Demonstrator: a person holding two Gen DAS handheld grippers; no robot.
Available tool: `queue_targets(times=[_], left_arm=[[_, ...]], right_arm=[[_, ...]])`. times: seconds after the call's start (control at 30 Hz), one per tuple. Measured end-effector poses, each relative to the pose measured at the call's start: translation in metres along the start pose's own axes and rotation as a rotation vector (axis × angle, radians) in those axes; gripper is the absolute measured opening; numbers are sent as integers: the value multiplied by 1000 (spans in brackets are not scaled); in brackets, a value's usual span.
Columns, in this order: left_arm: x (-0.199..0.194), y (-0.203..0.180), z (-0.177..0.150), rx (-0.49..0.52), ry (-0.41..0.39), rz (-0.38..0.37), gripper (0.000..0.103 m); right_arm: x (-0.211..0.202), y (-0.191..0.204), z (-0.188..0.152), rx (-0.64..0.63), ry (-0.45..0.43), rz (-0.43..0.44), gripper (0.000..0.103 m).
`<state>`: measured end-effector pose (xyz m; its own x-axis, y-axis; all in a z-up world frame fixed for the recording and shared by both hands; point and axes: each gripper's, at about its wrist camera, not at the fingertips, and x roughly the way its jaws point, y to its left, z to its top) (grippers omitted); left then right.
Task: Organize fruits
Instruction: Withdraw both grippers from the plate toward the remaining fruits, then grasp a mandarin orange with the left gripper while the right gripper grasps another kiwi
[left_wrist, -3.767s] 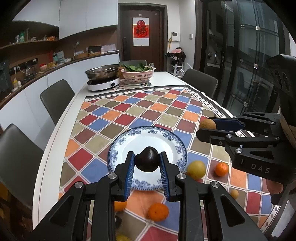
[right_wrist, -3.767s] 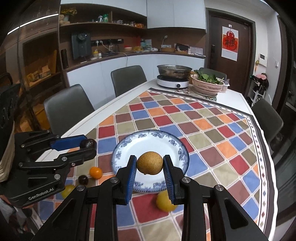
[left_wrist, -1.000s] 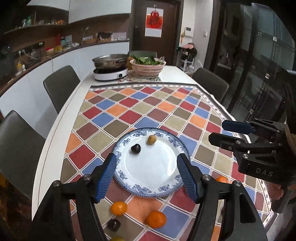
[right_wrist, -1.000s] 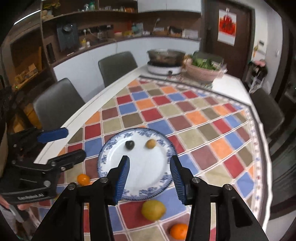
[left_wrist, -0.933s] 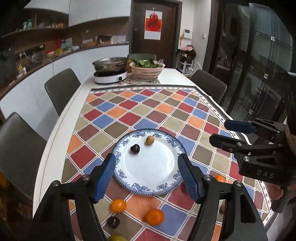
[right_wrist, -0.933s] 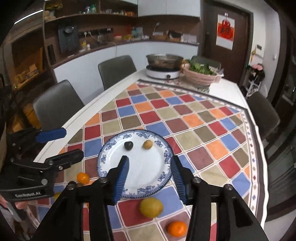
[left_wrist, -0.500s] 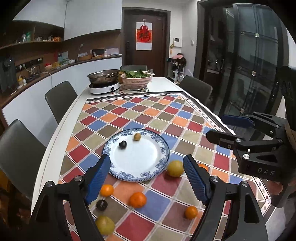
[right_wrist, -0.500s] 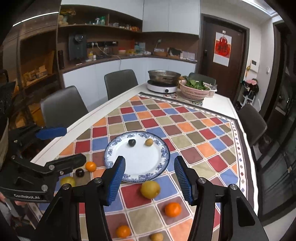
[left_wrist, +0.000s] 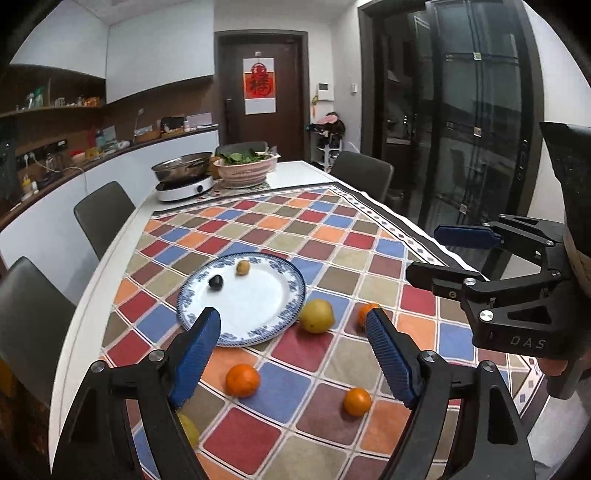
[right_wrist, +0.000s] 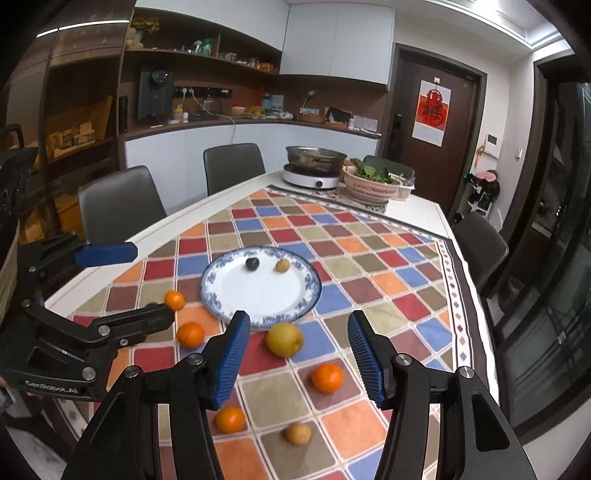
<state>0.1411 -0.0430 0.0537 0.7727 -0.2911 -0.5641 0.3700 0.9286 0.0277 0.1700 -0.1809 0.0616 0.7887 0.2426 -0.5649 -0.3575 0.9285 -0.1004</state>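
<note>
1. You're in a kitchen-dining room, at a long bench (right_wrist: 221, 199) with a checkered cloth (right_wrist: 369, 258); hotpot (right_wrist: 316, 155) and greens basket (right_wrist: 373, 186) sit at the far end.
2. Blue-rimmed plate (right_wrist: 221, 306) holds just a dark fruit (right_wrist: 252, 264) and a small brown one (right_wrist: 282, 265). Looks like you're between picks.
3. Left tool (left_wrist: 291, 332) and right tool (right_wrist: 295, 347) are both spread wide, carrying nothing.
4. Next I'd drop onto the yellow fruit (right_wrist: 284, 339) just beside the plate; oranges (right_wrist: 327, 377) lie scattered nearer you.
</note>
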Motion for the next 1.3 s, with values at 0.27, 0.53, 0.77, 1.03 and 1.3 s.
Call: queue_targets(times=[0.27, 0.53, 0.77, 1.03, 1.3], left_arm=[[13, -18, -23, 69, 28, -26, 81], [29, -28, -41, 99, 70, -67, 81], [53, -35, -59, 109, 150, -93, 80], [76, -41, -79, 115, 230, -128, 77], [97, -45, -87, 105, 283, -166, 64]], right_arm=[[5, -6, -33, 24, 46, -7, 56], [17, -6, -64, 43, 114, 4, 56], [32, -8, -87, 62, 166, 7, 56], [51, -11, -106, 86, 225, 20, 56], [67, -13, -119, 118, 269, 39, 55]])
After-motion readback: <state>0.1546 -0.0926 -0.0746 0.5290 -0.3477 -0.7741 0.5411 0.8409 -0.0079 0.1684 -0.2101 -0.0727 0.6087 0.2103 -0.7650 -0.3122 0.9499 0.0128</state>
